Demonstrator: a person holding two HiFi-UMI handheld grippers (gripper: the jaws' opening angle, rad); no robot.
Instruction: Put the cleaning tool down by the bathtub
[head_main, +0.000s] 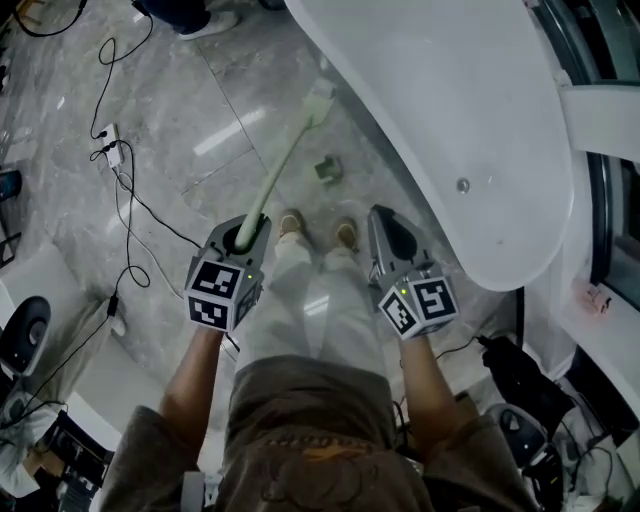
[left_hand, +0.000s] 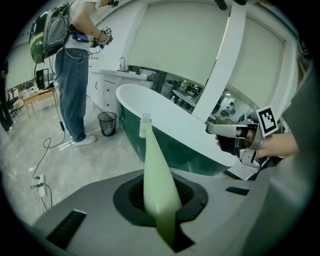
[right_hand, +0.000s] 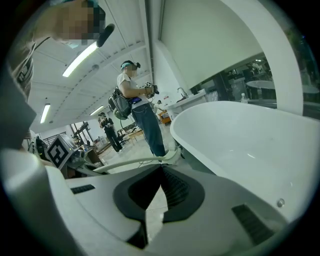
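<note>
Brush (head_main: 280, 165) pinched by left hand-held gripper (head_main: 248, 232) (bathtub (head_main: 450, 100) just beside); right hand-held gripper (head_main: 392, 228) pressed together, empty.

From the head, the camera looks steeply down on the left gripper (head_main: 250, 232), the right gripper (head_main: 385, 228) and the bathtub (head_main: 450, 100) at upper right. Each gripper view looks close along its own jaws toward the bathtub, catching the other gripper at frame edge.

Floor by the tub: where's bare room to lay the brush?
Bare tile lies between the cables and the brush. Between brush and bathtub a small green object sits. Dark gear crowds the tub's near end.
</note>
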